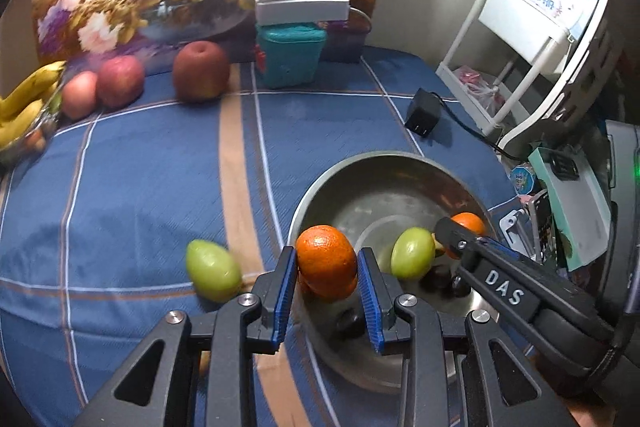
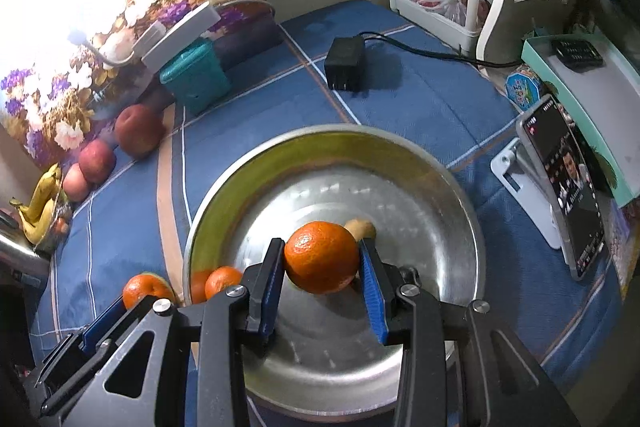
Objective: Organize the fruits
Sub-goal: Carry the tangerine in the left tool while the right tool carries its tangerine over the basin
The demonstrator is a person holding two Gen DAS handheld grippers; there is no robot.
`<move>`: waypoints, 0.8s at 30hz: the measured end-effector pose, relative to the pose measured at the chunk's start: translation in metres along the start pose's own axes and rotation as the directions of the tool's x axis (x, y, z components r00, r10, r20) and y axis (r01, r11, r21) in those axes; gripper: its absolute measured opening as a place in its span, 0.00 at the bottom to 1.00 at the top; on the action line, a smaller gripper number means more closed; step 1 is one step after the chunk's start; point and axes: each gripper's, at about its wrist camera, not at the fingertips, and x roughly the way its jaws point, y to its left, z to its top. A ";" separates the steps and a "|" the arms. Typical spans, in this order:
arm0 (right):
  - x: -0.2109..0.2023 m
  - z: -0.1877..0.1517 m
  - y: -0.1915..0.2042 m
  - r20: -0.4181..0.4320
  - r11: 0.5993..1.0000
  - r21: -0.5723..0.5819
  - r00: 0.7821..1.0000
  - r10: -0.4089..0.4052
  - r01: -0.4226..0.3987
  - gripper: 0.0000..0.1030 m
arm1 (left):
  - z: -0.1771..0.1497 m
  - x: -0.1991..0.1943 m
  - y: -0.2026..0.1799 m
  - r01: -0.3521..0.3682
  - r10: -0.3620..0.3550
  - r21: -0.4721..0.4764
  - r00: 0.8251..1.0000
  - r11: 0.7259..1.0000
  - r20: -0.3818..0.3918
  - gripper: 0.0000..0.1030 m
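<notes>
My left gripper [image 1: 326, 261] is shut on an orange [image 1: 324, 247], held over the near left rim of a steel bowl [image 1: 384, 163]. The right gripper [image 2: 321, 255] is shut on a second orange [image 2: 316, 251] above the middle of the bowl [image 2: 440, 187]. Each gripper shows in the other's view: the right one [image 1: 456, 235] at the bowl's right side, the left one [image 2: 136, 301] at the lower left. One green fruit [image 1: 214, 271] lies on the blue cloth left of the bowl. Another green fruit [image 1: 412, 253] appears to sit inside the bowl.
Three apples [image 1: 120, 81] and bananas [image 1: 24, 103] sit at the back left by a floral picture. A teal box [image 1: 290, 55], a black power adapter [image 1: 423, 111] with its cable, a white rack [image 1: 520, 67] and a phone on a stand [image 2: 560, 195] ring the bowl.
</notes>
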 end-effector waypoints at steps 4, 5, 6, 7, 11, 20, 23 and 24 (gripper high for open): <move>0.011 0.005 -0.003 0.014 1.000 0.001 1.000 0.016 -0.016 0.37 | 0.005 0.014 -0.001 0.012 -0.012 -0.010 1.000 1.000 -0.002 0.32; 0.013 0.006 -0.004 0.017 1.000 0.004 1.000 0.017 -0.017 0.37 | 0.006 0.019 0.000 0.016 -0.017 -0.014 1.000 1.000 -0.004 0.32; 0.015 0.008 -0.004 0.021 1.000 0.006 1.000 0.022 -0.022 0.37 | 0.007 0.022 0.001 0.019 -0.019 -0.018 1.000 1.000 -0.005 0.32; 0.016 0.010 -0.004 0.024 1.000 0.006 0.999 0.026 -0.027 0.37 | 0.007 0.024 0.001 0.020 -0.020 -0.020 1.000 1.000 -0.007 0.32; 0.021 0.017 -0.002 0.035 1.000 -0.003 0.999 0.019 -0.019 0.37 | 0.010 0.034 0.001 0.020 -0.020 -0.022 1.000 1.000 -0.014 0.32; 0.034 0.028 0.003 0.035 1.000 -0.014 0.999 0.016 -0.016 0.37 | 0.012 0.046 -0.005 0.024 -0.024 -0.008 1.000 1.000 -0.018 0.32; 0.038 0.029 0.004 0.031 1.000 -0.018 0.999 0.015 -0.014 0.37 | 0.011 0.051 -0.005 0.016 -0.016 -0.006 0.999 1.000 -0.027 0.32; 0.040 0.029 0.004 0.030 1.000 -0.019 0.999 0.012 -0.012 0.37 | 0.010 0.053 -0.005 0.013 -0.014 -0.008 0.999 1.000 -0.032 0.32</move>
